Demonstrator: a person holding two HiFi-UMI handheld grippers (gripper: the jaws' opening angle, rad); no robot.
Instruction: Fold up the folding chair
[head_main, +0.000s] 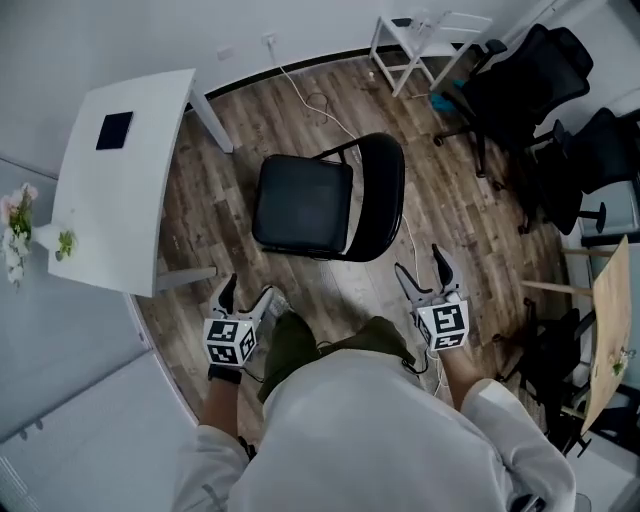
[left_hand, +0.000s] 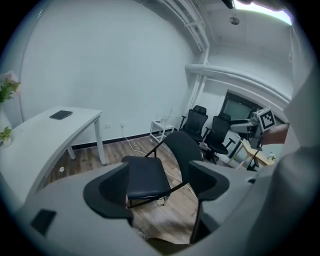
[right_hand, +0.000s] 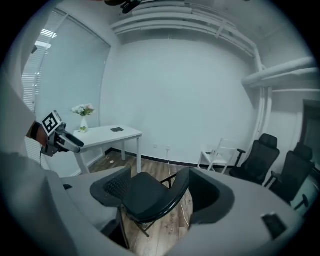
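A black folding chair (head_main: 320, 200) with a padded seat, curved back and thin metal legs stands unfolded on the wood-plank floor (head_main: 450, 220), right of a smooth white table (head_main: 130, 200). Nearer, the left gripper (head_main: 247, 290) and right gripper (head_main: 420, 262) have their jaws spread, empty.

Both tongs held out low before the body, jaws spread wide

From the head view, the left tongs (head_main: 248, 291) and right tongs (head_main: 420, 264) reach forward and slant downward from either side of the torso, well apart from each other and roughly level. Each gripper view shows its own two jaws standing far apart, with the pads pressing on nothing. The left marker cube (head_main: 229, 342) and the right marker cube (head_main: 443, 325) sit just behind the jaws, facing up. The left hand (right_hand: 34, 131) and the right hand (left_hand: 278, 133) grip the handles behind the cubes. The forearms, in white sleeves (head_main: 488, 420), are bent at the elbows close to the body.
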